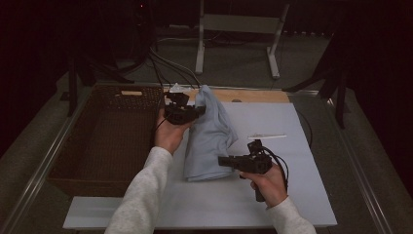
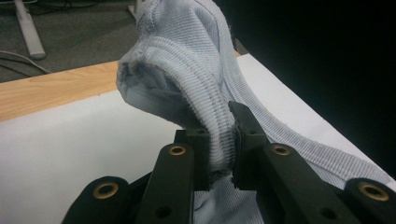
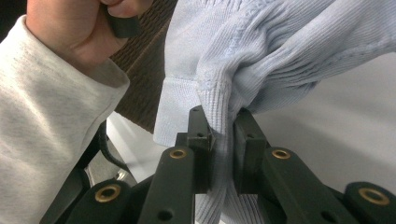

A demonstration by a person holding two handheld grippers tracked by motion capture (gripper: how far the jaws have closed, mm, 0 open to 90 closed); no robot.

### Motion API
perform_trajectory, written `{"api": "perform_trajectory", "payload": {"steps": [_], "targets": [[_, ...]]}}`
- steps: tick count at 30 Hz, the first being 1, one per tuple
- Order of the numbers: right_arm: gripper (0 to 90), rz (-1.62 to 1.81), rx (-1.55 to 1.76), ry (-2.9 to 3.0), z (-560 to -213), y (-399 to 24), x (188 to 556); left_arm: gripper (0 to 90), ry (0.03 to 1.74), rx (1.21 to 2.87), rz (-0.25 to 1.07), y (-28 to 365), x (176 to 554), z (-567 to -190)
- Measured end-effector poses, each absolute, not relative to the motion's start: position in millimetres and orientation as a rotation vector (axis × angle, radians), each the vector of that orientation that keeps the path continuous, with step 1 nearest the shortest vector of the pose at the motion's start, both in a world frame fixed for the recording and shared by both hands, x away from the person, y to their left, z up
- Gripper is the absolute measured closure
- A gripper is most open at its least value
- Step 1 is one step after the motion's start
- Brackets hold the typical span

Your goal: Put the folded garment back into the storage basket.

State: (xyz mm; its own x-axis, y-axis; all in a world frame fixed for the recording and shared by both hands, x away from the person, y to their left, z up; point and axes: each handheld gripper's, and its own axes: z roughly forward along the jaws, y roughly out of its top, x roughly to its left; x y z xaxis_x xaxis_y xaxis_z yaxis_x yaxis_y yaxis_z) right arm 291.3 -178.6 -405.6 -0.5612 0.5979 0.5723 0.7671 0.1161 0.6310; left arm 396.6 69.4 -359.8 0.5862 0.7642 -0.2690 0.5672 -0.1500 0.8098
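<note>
A pale blue knitted garment (image 1: pixel 209 134) is held up off the white table sheet (image 1: pixel 272 195), folded and hanging between both hands. My left gripper (image 1: pixel 198 111) is shut on its upper far edge; in the left gripper view the ribbed cloth (image 2: pixel 187 60) is pinched between the black jaws at my left gripper (image 2: pixel 219 149). My right gripper (image 1: pixel 223 161) is shut on the lower near edge; in the right gripper view the ribbed hem (image 3: pixel 261 51) runs between the jaws at my right gripper (image 3: pixel 223 144). The other hand and its grey sleeve (image 3: pixel 42 112) fill that view's left.
A dark woven basket (image 1: pixel 104 141) stands at the table's left, close to the left forearm. A thin white strip (image 1: pixel 267 137) lies on the sheet right of the garment. A wooden board (image 1: pixel 258 96) edges the far side. Cables (image 1: pixel 165 68) trail behind the table.
</note>
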Motion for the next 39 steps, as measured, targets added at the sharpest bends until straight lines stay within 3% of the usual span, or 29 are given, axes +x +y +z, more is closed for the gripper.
{"api": "perform_trajectory", "payload": {"steps": [39], "targets": [[80.4,-1.476,-1.308,-2.204,-390.7,-133.0,308.5,80.2,1.083,1.794,0.302,107.0,398.7,-339.9]]}}
